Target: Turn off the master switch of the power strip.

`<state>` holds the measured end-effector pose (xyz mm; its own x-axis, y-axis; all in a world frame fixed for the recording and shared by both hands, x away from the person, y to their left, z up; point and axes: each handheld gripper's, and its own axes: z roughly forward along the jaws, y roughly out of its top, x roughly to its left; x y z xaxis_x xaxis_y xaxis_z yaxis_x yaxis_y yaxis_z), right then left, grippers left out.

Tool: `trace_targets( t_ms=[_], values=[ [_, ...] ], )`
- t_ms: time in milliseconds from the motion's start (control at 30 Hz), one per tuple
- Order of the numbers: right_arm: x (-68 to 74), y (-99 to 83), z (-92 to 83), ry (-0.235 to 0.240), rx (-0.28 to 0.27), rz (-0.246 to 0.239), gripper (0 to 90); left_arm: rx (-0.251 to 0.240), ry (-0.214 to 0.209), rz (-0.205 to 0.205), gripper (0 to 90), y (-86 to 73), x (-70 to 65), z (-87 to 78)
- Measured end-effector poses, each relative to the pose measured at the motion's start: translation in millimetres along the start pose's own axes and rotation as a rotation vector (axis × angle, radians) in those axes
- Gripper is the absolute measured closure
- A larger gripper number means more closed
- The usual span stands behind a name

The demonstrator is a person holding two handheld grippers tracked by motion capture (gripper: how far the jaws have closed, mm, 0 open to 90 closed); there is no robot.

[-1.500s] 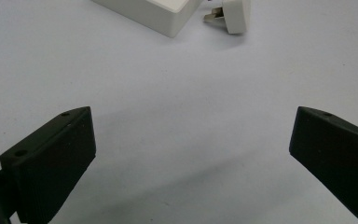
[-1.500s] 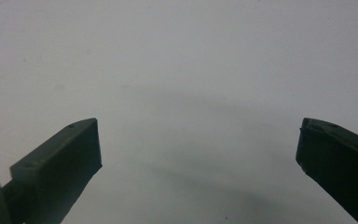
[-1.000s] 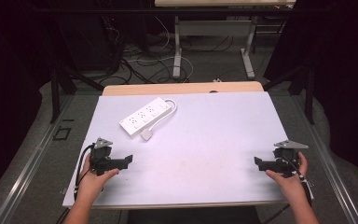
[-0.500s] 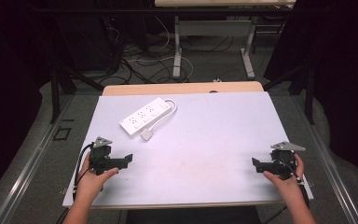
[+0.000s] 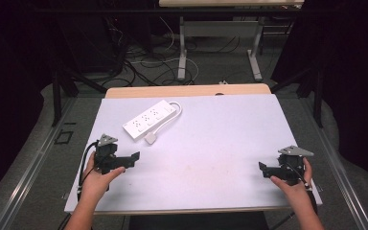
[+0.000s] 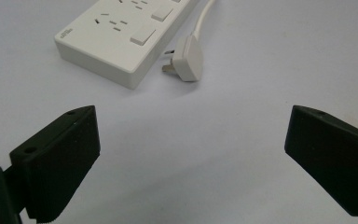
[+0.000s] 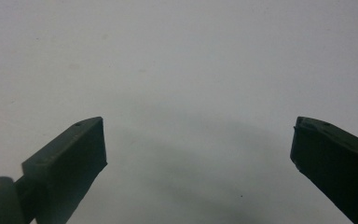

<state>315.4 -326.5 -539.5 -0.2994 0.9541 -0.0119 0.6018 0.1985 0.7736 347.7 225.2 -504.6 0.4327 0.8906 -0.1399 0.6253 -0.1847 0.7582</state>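
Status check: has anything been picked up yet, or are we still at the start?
Still at the start. Done: nothing visible; the power strip lies untouched on the table, its plug loose beside it. In hand: nothing; left tongs and right tongs are both open and empty. Left: any handling at all.

A white table (image 5: pixel 211 143) carries a power strip (image 5: pixel 149 119) with its plug (image 5: pixel 151 138).

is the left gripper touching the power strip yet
Apart. In the left gripper view, the left gripper has its jaws wide open with bare table between them and the power strip ahead.
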Motion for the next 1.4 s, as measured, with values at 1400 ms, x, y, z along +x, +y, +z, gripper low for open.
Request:
trace_targets(
  t_ms=[1400],
  values=[
    [5.1, 0.0, 2.4, 0.005, -0.002, -0.019, 4.3, 0.016, -0.012, 0.052, 16.9, 42.9, -16.2, 23.2]
  ],
)
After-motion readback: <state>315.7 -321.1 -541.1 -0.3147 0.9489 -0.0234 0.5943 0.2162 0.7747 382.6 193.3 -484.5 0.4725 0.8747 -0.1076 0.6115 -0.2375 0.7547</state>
